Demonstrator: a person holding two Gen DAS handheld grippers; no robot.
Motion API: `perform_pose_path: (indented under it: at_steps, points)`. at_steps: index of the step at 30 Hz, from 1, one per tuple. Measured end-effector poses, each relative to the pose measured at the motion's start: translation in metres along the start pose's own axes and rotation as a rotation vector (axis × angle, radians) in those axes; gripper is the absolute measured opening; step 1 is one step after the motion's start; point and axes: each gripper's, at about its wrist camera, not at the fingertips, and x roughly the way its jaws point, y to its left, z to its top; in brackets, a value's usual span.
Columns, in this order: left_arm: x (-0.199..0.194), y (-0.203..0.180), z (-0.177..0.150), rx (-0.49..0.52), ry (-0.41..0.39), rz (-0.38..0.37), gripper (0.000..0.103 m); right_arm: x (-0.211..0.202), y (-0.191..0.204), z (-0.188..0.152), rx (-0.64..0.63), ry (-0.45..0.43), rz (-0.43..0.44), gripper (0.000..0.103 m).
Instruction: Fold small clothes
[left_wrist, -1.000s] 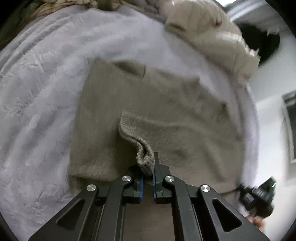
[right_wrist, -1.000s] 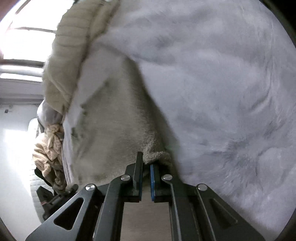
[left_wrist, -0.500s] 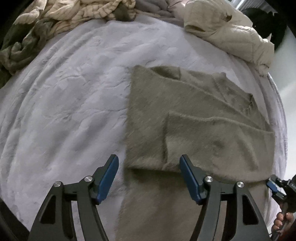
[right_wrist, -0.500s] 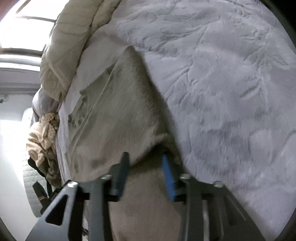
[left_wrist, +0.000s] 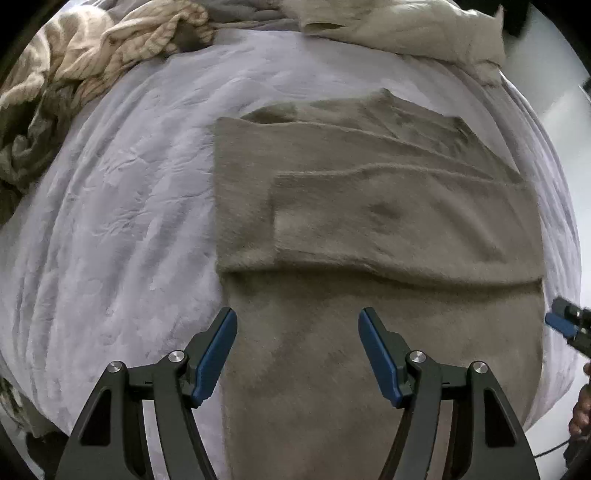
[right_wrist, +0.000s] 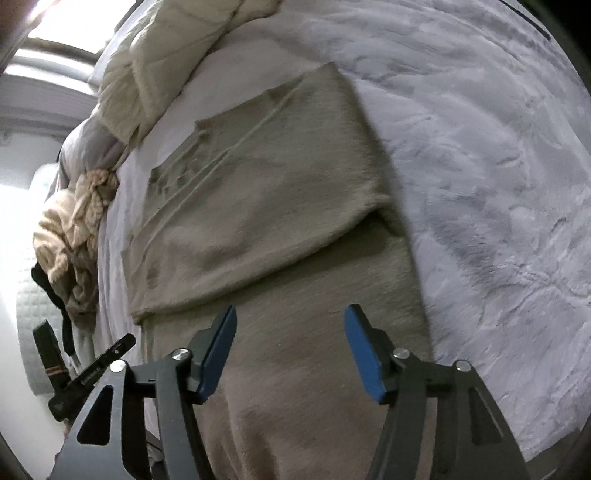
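The left gripper (left_wrist: 297, 350) and the right gripper (right_wrist: 288, 349) are both standing wide apart and holding nothing, hovering over the near part of the sweater (left_wrist: 369, 229). The sweater is lying flat on the grey blanket (left_wrist: 122, 206), with one sleeve folded across it.

Left black skeletal two-finger gripper (left_wrist: 297, 354) w/ triangular cutouts, silver pivot screws, blue flat finger pads (left_wrist: 216, 356); right matte-black gripper (right_wrist: 290, 350) same build; white lettering on its neighbour's arm, unreadable.
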Motion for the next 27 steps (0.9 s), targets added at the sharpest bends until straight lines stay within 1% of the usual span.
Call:
perform_pose_path:
  at_steps: [3,9,12,18,22,25,27]
  points:
    - [-0.006,-0.009,-0.005,0.018,0.011,-0.005,0.069,-0.003,0.013,-0.004,-0.029,0.008,-0.011,0.066]
    - [-0.018,-0.022,-0.015,0.018,0.030,-0.006,0.069,-0.008,0.028,-0.014,-0.060,0.026,-0.015,0.067]
    - [-0.024,-0.028,-0.016,0.018,0.030,0.004,0.069,-0.014,0.031,-0.018,-0.075,0.033,-0.009,0.075]
    - [-0.034,-0.035,-0.021,0.002,0.034,0.030,0.069,-0.023,0.028,-0.019,-0.115,0.039,-0.021,0.076]
    - [-0.040,-0.038,-0.025,-0.019,0.034,0.050,0.069,-0.016,0.013,0.000,-0.096,0.034,-0.032,0.076]
    - [-0.046,-0.038,-0.029,-0.037,0.032,0.067,0.069,-0.003,-0.011,0.026,-0.034,0.023,-0.060,0.076]
    - [-0.049,-0.037,-0.032,-0.044,0.038,0.084,0.069,0.004,-0.030,0.045,0.007,-0.002,-0.086,0.076]
